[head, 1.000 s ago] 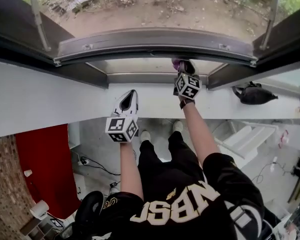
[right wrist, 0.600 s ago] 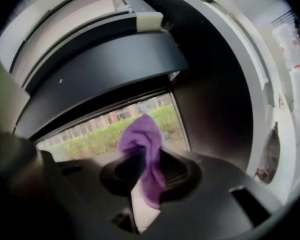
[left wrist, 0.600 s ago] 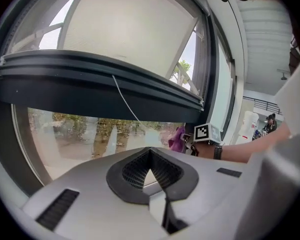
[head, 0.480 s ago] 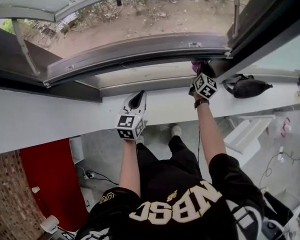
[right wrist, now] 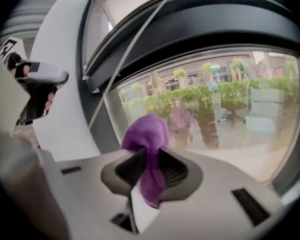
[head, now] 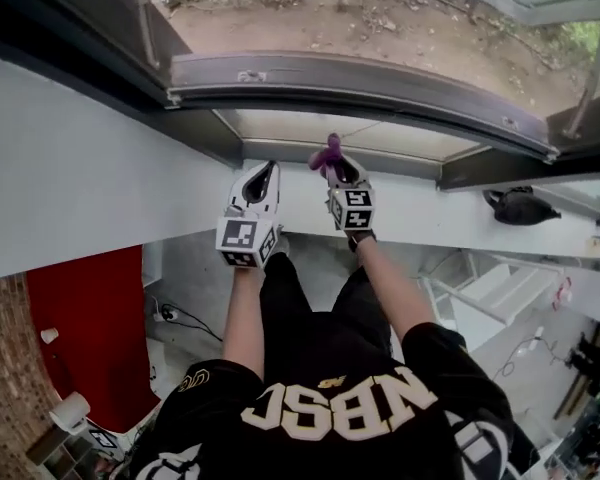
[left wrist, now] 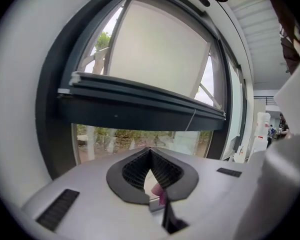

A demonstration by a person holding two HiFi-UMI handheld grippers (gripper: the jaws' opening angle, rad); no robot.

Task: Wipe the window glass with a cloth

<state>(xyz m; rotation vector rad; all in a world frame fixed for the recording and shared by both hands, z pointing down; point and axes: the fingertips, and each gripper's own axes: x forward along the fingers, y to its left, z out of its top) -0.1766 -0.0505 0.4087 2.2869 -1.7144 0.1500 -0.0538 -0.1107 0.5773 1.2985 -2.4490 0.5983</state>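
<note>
My right tongs [head: 338, 168] clench a purple cloth [right wrist: 149, 136], bunched just ahead of their tips, near the window glass [right wrist: 225, 104]. My left tongs [head: 262, 176], just beside them, are clenched tip to tip.

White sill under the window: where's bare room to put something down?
Bare: the long stretch left of the left tongs, and the gap between the right tongs, holding a purple cloth, and the black bag. Crowded between the tongs.

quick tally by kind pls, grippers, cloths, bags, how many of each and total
grippers: 2, left gripper shut, right gripper shut on the cloth
cloth: 1, purple
bag: 1, black
total: 4
</note>
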